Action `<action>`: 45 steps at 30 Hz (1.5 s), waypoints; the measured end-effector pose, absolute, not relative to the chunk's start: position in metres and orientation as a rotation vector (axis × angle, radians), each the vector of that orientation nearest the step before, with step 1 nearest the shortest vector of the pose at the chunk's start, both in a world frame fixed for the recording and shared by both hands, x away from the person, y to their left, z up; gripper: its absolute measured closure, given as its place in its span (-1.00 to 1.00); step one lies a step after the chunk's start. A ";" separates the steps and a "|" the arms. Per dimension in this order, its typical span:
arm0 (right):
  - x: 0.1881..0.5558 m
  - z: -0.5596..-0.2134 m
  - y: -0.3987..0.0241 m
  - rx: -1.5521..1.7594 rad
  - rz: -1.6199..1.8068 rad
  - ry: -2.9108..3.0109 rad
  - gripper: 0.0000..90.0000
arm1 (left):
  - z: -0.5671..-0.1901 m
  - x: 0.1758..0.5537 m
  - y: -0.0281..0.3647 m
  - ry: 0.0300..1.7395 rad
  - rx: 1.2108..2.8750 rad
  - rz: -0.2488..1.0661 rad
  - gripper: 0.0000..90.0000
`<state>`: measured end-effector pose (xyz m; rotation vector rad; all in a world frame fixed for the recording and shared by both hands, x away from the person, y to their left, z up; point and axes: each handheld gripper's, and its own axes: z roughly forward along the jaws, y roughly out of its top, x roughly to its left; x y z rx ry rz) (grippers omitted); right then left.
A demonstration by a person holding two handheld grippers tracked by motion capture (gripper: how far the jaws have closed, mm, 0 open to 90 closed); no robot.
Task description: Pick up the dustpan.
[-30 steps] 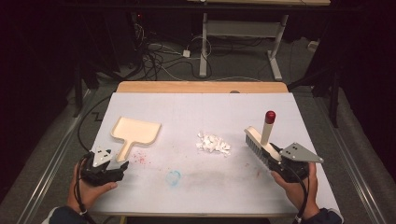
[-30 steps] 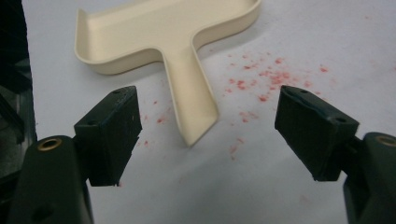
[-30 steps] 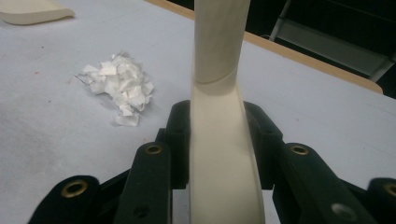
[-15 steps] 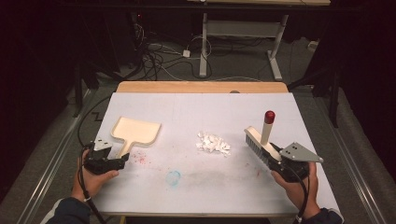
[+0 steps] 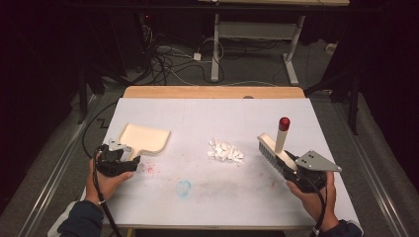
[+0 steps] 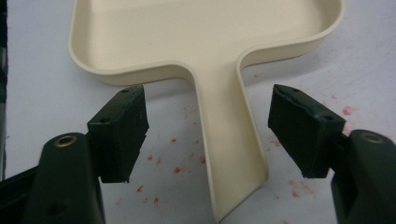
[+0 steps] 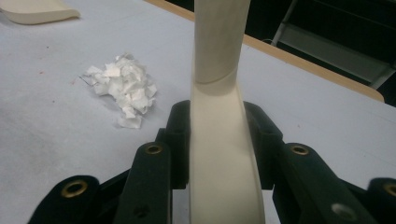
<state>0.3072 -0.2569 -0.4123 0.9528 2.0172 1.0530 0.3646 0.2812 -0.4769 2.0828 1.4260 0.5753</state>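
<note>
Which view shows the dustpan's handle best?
The left gripper view: the dustpan handle runs up between the open left claw, untouched. The high view shows it small beside that claw. The right gripper view catches the pan's corner at top left.

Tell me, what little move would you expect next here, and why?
Probably the left gripper closes on the dustpan. Its jaws have just been closing and stand either side of the handle, not touching it yet. The right gripper already clamps the brush, and the paper scraps lie unswept.
</note>
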 end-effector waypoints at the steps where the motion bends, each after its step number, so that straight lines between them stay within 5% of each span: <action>1: 0.307 -0.413 -0.257 0.955 1.051 2.020 0.51 | -0.478 0.366 0.280 1.436 2.083 0.571 -0.37; 12: 0.305 -0.415 -0.258 0.958 1.057 2.033 0.51 | -0.489 0.374 0.281 1.481 2.008 0.483 -0.23; 25: 0.303 -0.416 -0.256 0.955 1.064 2.042 0.51 | -0.488 0.373 0.280 1.403 2.047 0.455 0.39; 45: 0.304 -0.417 -0.256 0.944 1.054 2.054 0.51 | -0.470 0.374 0.279 1.316 2.136 0.512 0.42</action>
